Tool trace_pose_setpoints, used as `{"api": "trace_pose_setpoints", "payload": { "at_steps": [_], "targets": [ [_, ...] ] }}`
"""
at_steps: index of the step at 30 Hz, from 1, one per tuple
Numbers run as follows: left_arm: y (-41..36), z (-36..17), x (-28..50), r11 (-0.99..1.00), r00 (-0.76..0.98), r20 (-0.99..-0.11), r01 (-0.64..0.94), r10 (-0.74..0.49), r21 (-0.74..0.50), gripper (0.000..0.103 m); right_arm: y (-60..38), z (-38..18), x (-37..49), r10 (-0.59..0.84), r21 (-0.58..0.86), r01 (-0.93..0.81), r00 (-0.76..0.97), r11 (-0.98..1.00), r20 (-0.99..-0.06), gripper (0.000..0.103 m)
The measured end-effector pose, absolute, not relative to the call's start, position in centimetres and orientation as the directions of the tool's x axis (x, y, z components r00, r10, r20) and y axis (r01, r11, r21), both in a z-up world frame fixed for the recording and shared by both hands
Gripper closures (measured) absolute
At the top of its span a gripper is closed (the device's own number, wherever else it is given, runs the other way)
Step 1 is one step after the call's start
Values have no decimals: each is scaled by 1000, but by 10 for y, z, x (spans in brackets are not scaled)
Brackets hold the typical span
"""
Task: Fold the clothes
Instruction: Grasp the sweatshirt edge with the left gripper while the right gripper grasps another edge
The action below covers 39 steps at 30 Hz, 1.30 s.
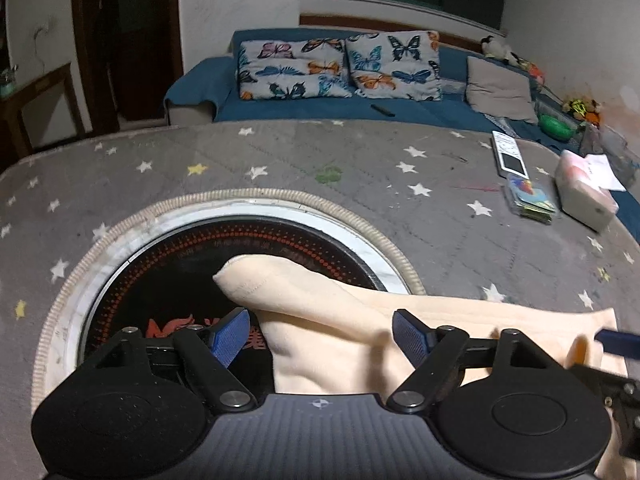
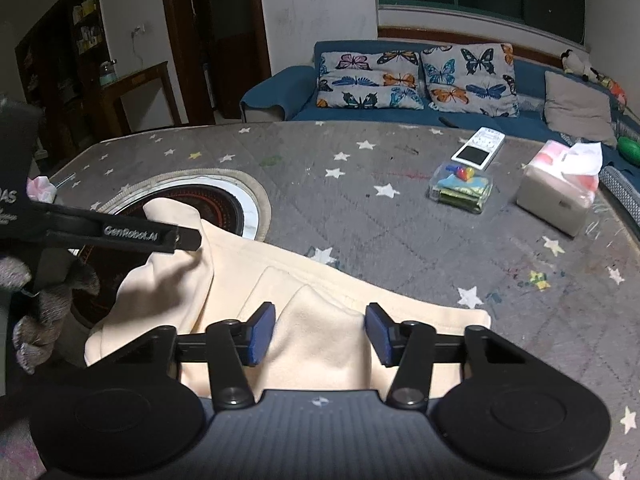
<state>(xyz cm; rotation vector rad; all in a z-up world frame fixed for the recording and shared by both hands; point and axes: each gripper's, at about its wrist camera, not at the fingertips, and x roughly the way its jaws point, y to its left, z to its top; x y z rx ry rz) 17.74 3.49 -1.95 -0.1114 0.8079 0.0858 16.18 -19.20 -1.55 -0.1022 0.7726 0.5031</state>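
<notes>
A cream garment [image 1: 328, 320] lies crumpled on the grey star-patterned table cover [image 1: 280, 160], partly over a round black cooktop [image 1: 168, 280]. My left gripper [image 1: 320, 336] is open, its blue pads on either side of a fold of the garment. In the right wrist view the same garment [image 2: 280, 280] lies at the near edge. My right gripper [image 2: 320, 334] is open with a raised ridge of cloth between its pads. The left gripper's black finger [image 2: 120, 236] reaches in from the left over the garment, held by a gloved hand [image 2: 48, 300].
A white remote [image 2: 478, 148], a clear box of colourful items [image 2: 460, 186] and a tissue box [image 2: 560, 192] sit on the right of the table. A blue sofa [image 2: 400, 112] with butterfly cushions stands behind. A pink item [image 2: 40, 188] lies at the left edge.
</notes>
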Motion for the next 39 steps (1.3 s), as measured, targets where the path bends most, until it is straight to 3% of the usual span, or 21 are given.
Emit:
{"api": "trace_pose_setpoints", "payload": {
  "at_steps": [3,5,6,8,11,16,25,28,31,32,33,35,36,37,39],
  "targets": [
    [40,-27,184,984,676,-737,-145,22,-104,30,-193,-18,163,395,90,-472,601,877,-695,62],
    [43,-31,186,981,675,-737,-153,16,-119,50,-195,-19,164,394,91,-470,601,878,-695,71],
    [44,-32,186,981,681,-732,-154,17,-120,56,-197,-19,163,395,94,-468,602,879,-693,72],
    [47,-33,186,979,690,-724,-154,11,-133,78,-200,-19,163,395,97,-464,607,881,-689,82],
    [53,-30,182,972,701,-712,-151,-22,-178,88,-208,-13,157,391,100,-445,631,890,-670,86],
    [60,-15,164,972,744,-668,-140,-24,-191,90,-221,-4,147,380,104,-413,672,905,-636,94],
    [77,6,133,974,778,-626,-105,-44,-199,90,-235,10,130,369,95,-398,699,912,-612,94],
    [79,2,134,974,765,-643,-112,-41,-196,87,-230,10,130,381,94,-415,692,905,-613,90],
    [82,-4,135,973,752,-658,-120,-40,-195,85,-220,7,135,398,96,-439,673,893,-624,65],
    [83,-5,135,973,750,-660,-122,-38,-195,84,-215,5,138,398,86,-449,667,889,-630,65],
    [84,-6,133,974,752,-658,-117,-39,-191,82,-210,2,139,398,78,-457,662,886,-636,65],
    [84,-8,129,977,748,-662,-107,-42,-183,64,-203,-6,147,401,77,-470,642,879,-653,66],
    [84,-9,127,978,746,-665,-105,-41,-179,61,-200,-10,150,396,75,-471,634,879,-664,66],
    [84,-10,126,979,745,-666,-102,-44,-178,61,-197,-14,153,392,72,-472,626,879,-674,69],
    [83,-12,123,979,744,-666,-95,-51,-181,61,-195,-20,156,385,68,-474,615,878,-688,86]
  ]
}}
